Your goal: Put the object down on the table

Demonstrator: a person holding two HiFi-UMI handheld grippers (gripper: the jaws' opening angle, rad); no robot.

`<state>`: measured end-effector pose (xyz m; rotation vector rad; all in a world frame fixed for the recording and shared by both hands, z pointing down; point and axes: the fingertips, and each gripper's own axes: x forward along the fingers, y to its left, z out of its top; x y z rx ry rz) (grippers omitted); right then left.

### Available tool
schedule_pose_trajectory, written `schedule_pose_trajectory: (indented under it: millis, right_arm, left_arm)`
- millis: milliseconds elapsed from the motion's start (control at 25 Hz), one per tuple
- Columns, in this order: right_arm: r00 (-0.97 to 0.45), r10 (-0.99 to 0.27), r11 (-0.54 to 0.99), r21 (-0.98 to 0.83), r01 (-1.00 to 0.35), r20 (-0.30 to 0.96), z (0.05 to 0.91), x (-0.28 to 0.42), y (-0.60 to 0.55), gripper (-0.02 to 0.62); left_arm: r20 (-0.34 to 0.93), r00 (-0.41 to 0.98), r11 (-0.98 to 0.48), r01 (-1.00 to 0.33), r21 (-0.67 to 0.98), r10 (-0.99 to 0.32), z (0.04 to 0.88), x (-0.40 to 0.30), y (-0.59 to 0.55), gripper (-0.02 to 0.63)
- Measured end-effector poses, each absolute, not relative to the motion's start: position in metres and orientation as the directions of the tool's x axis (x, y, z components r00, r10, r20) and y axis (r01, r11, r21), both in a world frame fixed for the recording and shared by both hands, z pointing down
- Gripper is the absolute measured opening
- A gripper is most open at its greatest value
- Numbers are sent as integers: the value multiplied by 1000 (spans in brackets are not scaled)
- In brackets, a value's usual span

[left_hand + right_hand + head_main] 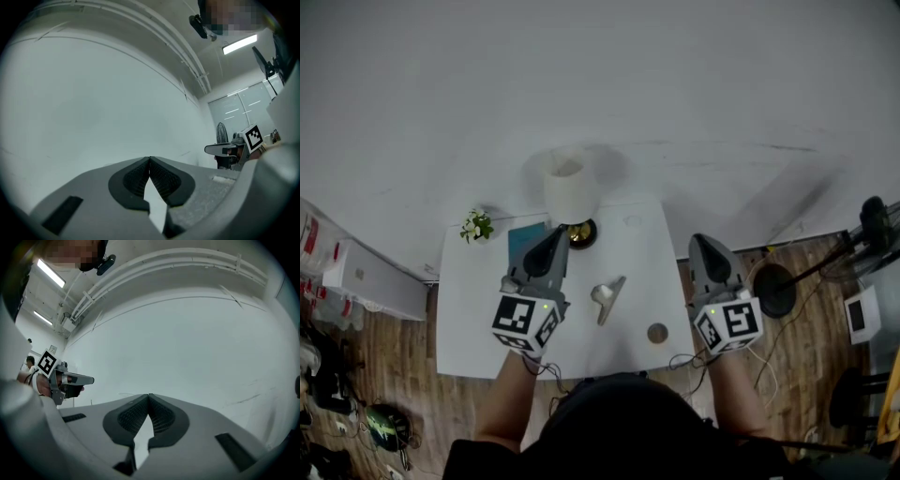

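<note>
A grey scoop-shaped object [607,299] lies on the white table [473,319], between my two grippers and touched by neither. In the head view my left gripper [554,234] is held over the table's left half, shut and empty, its tips toward the lamp. My right gripper [702,243] is off the table's right edge, also shut and empty. In the left gripper view the jaws [149,160] meet with nothing between them and face a bare white wall. The right gripper view shows its jaws [148,396] likewise pressed together against the wall.
A lamp with a white shade [570,187] stands at the table's back edge. A small potted plant [475,226] and a teal pad [523,240] are at the back left. A small round brown disc [657,333] lies front right. A fan stand [774,290] is on the floor.
</note>
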<state>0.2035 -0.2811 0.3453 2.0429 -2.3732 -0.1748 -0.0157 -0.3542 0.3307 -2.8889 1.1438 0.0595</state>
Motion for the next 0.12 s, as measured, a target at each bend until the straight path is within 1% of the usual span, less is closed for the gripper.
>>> schedule_pose_trajectory:
  millis: [120]
  right_arm:
    - [-152,-986,146,86,-986,-65,347,203,-280,5]
  left_arm:
    - [-45,730,-730,-684,-17,-682,331,-15,-353,5]
